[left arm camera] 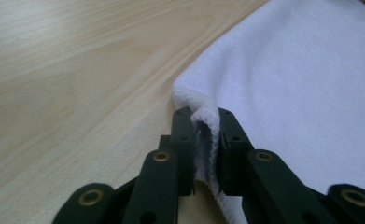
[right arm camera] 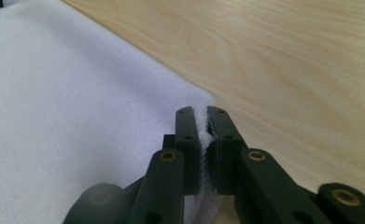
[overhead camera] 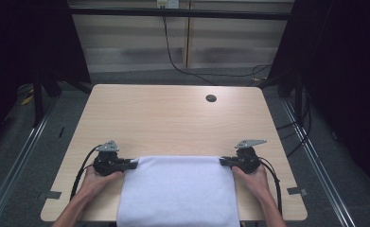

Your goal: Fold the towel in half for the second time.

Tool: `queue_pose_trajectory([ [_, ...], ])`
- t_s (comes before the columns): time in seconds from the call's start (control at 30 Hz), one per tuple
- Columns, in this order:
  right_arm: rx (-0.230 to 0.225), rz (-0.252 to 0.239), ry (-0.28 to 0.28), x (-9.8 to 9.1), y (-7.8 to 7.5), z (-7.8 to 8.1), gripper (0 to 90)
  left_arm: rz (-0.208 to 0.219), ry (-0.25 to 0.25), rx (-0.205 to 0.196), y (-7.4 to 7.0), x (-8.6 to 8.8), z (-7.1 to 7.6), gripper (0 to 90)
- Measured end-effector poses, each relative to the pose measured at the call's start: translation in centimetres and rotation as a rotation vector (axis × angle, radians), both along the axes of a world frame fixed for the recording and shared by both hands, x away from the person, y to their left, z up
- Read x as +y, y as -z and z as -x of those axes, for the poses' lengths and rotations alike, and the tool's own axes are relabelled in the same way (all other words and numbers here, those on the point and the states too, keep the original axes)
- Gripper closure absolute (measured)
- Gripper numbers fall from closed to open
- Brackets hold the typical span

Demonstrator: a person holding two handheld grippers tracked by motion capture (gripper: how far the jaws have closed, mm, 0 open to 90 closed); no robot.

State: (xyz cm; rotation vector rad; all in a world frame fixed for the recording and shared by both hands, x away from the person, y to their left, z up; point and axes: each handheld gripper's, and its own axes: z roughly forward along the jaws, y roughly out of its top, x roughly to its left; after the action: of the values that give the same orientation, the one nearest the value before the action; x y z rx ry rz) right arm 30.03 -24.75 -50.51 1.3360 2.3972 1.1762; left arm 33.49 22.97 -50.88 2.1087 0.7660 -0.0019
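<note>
Both far corners of the white towel [overhead camera: 178, 189] are pinched — left tongs [left arm camera: 204, 122], right tongs [right arm camera: 203, 119] clamped on them; folding not yet begun, towel flat at the table's [overhead camera: 173, 118] near edge.

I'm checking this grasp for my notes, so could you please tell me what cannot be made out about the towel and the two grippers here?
- Towel, near edge: cut off by the bottom of the high view, so whether it overhangs the table is unknown.
- Left gripper: the pinched corner hides its pads; layers cannot be counted.
- Right gripper: the same, cloth fills the gap.
- High view: both grippers are too small to show the grip.
</note>
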Motion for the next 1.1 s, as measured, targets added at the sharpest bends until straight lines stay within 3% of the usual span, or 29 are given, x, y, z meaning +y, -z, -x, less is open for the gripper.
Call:
queue_pose_trajectory([
  [0.17, 0.011, -0.019, 0.002, 0.1, -0.1, 0.2, 84.9, -0.005, -0.005, 0.004, -0.3, 0.3, 0.3, 84.0],
  [0.3, -0.015, -0.031, 0.001, 0.1, -0.7, 0.4, 85.1, 0.009, -0.016, 0.007, -0.4, 0.6, 0.3, 84.3],
  [0.43, -0.024, -0.053, 0.015, -0.3, -1.0, 0.4, 85.3, 0.041, -0.033, 0.0, -0.9, 0.6, 0.2, 84.2],
  [0.63, -0.07, -0.08, 0.023, -0.7, -2.7, 0.2, 85.5, 0.112, -0.064, -0.022, -2.5, 0.7, -0.5, 84.3],
  [1.0, -0.095, -0.109, 0.031, -1.3, -4.1, -0.7, 85.5, 0.113, -0.084, -0.057, -4.3, 0.2, -2.0, 84.3],
  [1.1, -0.116, -0.125, 0.032, -1.6, -5.1, -1.2, 85.6, 0.115, -0.096, -0.059, -4.8, 0.1, -2.8, 84.4],
])
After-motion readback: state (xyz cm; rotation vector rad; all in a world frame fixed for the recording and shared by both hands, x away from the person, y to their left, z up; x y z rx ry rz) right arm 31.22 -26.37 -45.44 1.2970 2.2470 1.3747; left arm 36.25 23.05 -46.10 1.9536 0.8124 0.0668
